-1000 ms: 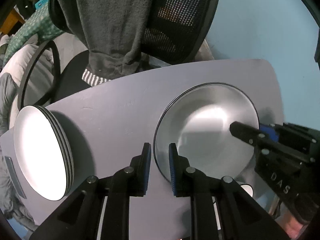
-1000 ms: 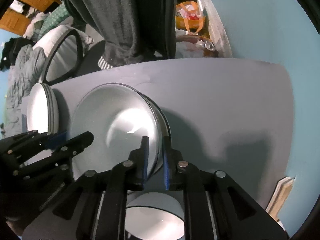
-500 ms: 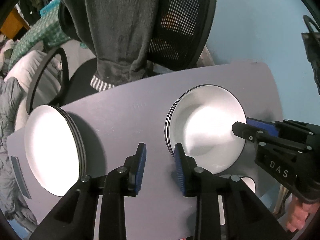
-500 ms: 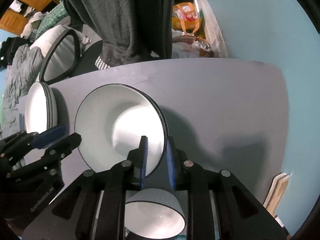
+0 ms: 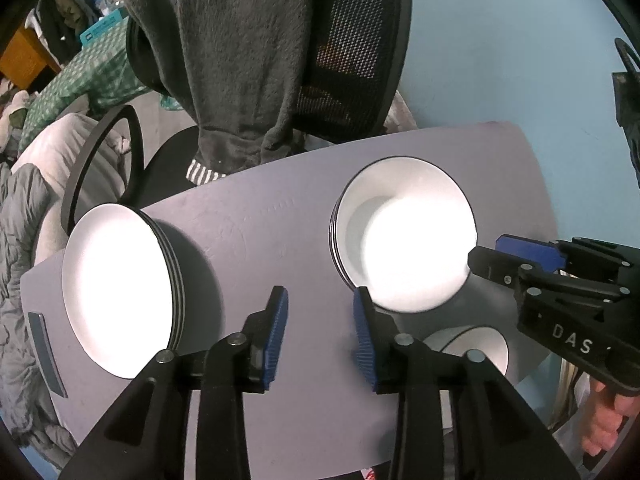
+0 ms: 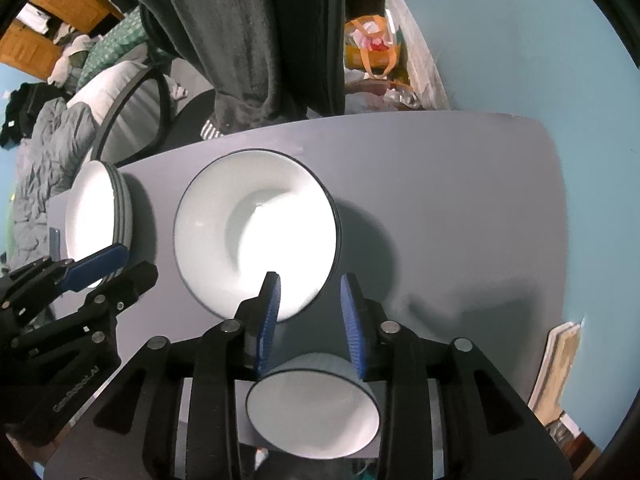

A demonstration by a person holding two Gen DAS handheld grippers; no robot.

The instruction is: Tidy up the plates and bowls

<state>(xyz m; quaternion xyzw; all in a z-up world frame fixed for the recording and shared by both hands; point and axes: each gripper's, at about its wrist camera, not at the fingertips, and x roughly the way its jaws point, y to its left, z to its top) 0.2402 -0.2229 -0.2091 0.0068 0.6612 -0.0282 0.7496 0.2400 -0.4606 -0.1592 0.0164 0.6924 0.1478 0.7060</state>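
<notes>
A stack of white deep plates with dark rims (image 5: 404, 236) sits mid-table; it also shows in the right wrist view (image 6: 256, 232). A second stack of white plates (image 5: 120, 292) sits at the left end, also in the right wrist view (image 6: 96, 216). A white ribbed bowl (image 6: 316, 404) stands at the near edge, partly seen in the left wrist view (image 5: 476, 344). My left gripper (image 5: 320, 320) is open and empty above bare table. My right gripper (image 6: 310, 312) is open and empty, between the middle stack and the bowl; it appears from the side in the left wrist view (image 5: 516, 256).
The grey table (image 6: 440, 184) is small, with its far edge against an office chair (image 5: 352, 40) draped with a dark towel. A blue wall lies to the right. Bedding and clutter lie beyond the left edge.
Both grippers let go of the plate, which now rests on the middle stack. Both jaws opened and pulled back toward the near edge; the bowl came into fuller view.
</notes>
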